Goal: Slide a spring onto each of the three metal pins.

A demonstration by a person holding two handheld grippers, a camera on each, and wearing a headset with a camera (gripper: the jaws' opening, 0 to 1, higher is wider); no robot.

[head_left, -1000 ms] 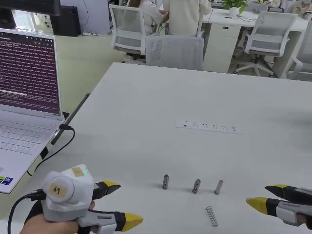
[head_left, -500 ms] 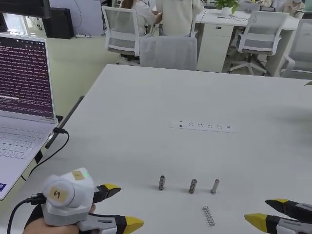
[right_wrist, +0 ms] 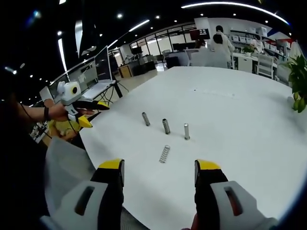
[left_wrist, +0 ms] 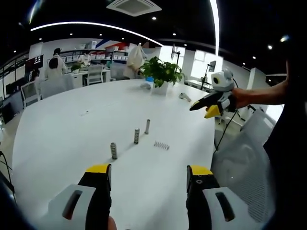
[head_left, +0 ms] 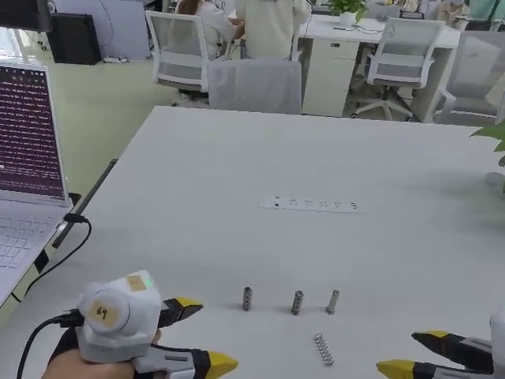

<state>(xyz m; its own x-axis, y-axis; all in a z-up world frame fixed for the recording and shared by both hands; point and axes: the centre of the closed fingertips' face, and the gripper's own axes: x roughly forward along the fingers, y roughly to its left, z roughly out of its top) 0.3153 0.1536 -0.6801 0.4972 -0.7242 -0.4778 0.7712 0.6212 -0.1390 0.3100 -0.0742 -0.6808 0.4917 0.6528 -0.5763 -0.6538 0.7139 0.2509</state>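
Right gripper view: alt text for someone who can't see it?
A loose spring lies flat on the table beyond the open right gripper. Behind it stand three pins: the left pin and middle pin wear springs, the right pin is bare. The left gripper hovers open at left.

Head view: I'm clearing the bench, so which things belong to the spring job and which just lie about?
Job: left pin and middle pin, both sprung; bare right pin; loose spring; left tool; right tool.
Lying about: laptop; socket strip; plant leaves.
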